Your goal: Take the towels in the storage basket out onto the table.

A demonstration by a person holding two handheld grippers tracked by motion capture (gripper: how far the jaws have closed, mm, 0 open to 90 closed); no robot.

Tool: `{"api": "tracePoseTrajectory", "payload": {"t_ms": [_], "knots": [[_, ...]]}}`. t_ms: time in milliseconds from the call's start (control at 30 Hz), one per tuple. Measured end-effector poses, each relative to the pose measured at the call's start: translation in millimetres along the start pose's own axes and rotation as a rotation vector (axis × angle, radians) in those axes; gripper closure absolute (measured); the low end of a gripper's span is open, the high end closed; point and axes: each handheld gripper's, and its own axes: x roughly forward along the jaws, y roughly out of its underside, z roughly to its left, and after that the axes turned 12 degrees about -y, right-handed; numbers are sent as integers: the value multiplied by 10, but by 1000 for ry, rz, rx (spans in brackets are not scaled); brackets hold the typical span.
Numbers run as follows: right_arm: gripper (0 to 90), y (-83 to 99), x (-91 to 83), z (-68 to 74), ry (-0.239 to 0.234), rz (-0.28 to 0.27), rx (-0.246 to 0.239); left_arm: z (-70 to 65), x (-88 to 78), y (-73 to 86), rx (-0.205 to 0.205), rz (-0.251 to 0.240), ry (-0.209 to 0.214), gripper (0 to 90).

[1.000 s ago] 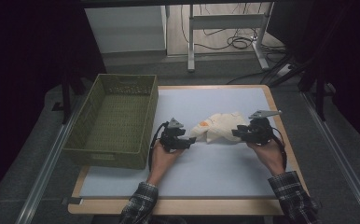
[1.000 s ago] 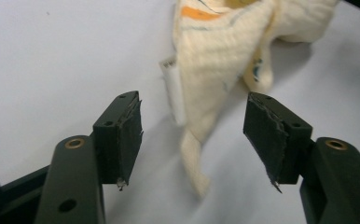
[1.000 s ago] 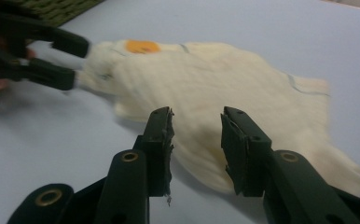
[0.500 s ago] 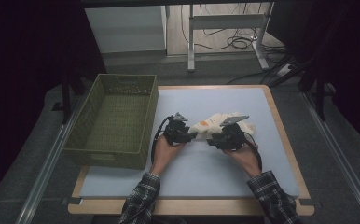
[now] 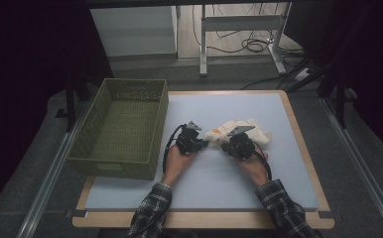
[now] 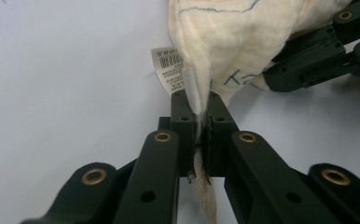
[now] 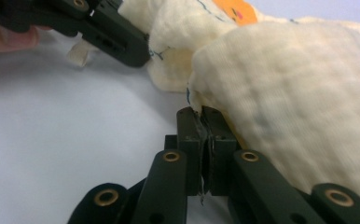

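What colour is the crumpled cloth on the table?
Cream crumpled cloth with an orange patch and thin blue lines, best in the right gripper view.

We think this is a lab or a test room. We see a wooden table [image 5: 298, 148] with a pale blue mat [image 5: 229, 183] on top, set up just for work. Behind it, loose cables [image 5: 239, 45] lie on the floor by a metal desk frame [image 5: 239, 29]. The room around is dark.

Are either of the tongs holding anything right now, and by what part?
Both hold the cream cloth: the left tongs pinch a hemmed edge beside its label, the right tongs pinch another edge.
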Motion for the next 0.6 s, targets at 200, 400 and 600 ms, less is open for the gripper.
{"api": "tracePoseTrajectory", "payload": {"t_ms": [200, 400, 600], "knots": [[874, 54, -331, 16, -15, -40, 5, 21, -158, -66, -10, -47, -47, 858], [874, 192, -800, -50, 19, -83, 23, 15, -270, -118, -4, -82, -81, 857], [874, 394, -1271, -186, 64, -128, 76, -23, -338, -170, 7, -89, -96, 854]]}}
